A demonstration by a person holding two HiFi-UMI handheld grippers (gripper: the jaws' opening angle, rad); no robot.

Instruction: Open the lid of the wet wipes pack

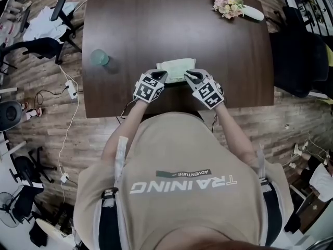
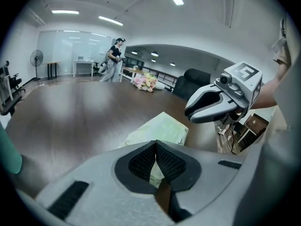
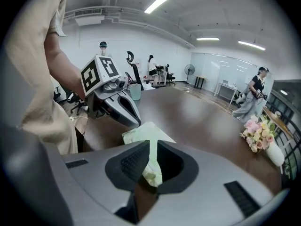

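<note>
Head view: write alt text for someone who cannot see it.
Seen from above, a person holds the left gripper and right gripper over the near edge of a dark table, at the near corners of a pale green wipes pack. A teal cup stands at the table's left, with flowers at its far right corner.

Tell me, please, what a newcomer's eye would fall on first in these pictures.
The pale green wet wipes pack lies flat by the near edge of the dark wooden table, with the left gripper and right gripper at its near side, both with jaws together. Farther off, a bunch of flowers lies at the table's far right corner and a green cup stands at the left.
</note>
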